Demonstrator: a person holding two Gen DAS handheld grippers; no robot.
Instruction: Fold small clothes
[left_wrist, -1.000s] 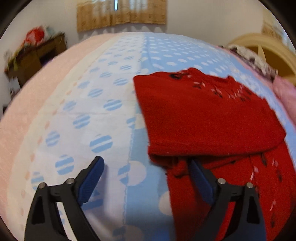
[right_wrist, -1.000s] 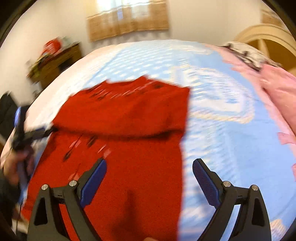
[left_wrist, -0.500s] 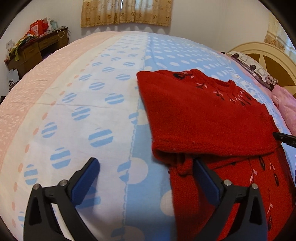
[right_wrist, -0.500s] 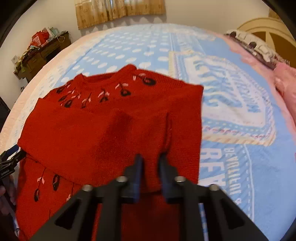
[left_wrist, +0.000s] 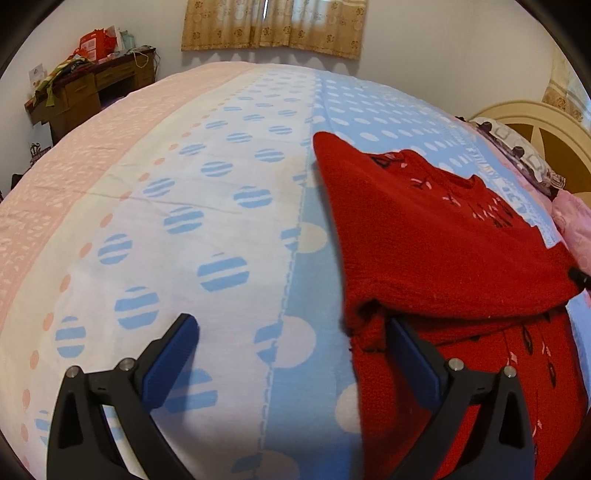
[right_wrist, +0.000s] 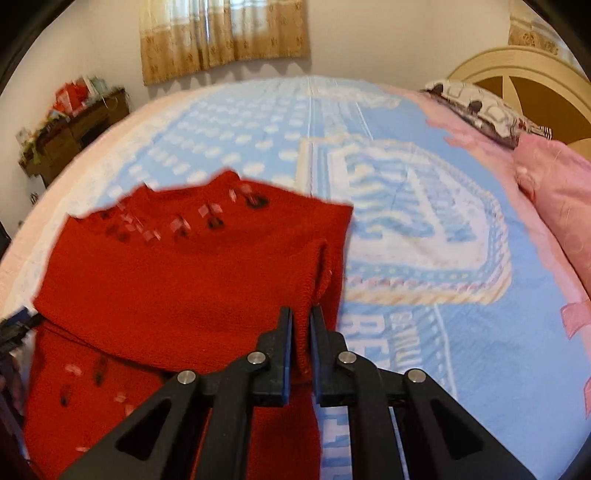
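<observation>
Right gripper (right_wrist: 301, 325) first: its two fingers are pinched together on a ridge of red knit, the fabric bunched up between the blue pads (right_wrist: 286, 354). That's the one sweater (right_wrist: 177, 295) in play, a single red sweater with small dark and pale motifs, lying on the bed cover (right_wrist: 424, 258), left of the big blue emblem. Its upper part is folded down over the lower body, and the pinched sleeve edge stands up at the right side of the fold.

Over to the left gripper (left_wrist: 291, 354): fingers spread wide apart, holding nothing. Its right finger (left_wrist: 410, 354) sits at the near left corner of the fold in the sweater (left_wrist: 443, 258), its left finger over the bed cover (left_wrist: 184, 206) with its striped blue dots.

Further out, one desk (left_wrist: 92, 88) piled with clutter at the far left, one curtain (left_wrist: 273, 26) on the far wall, one cream headboard (left_wrist: 535, 125) far right, a patterned pillow (right_wrist: 480, 107) and a pink one (right_wrist: 554, 184).

Against half a second ago, the right gripper has the same pinch, but the cloth is pulled up higher and the view is blurred. The left gripper is just as wide, a little closer to the fold.
</observation>
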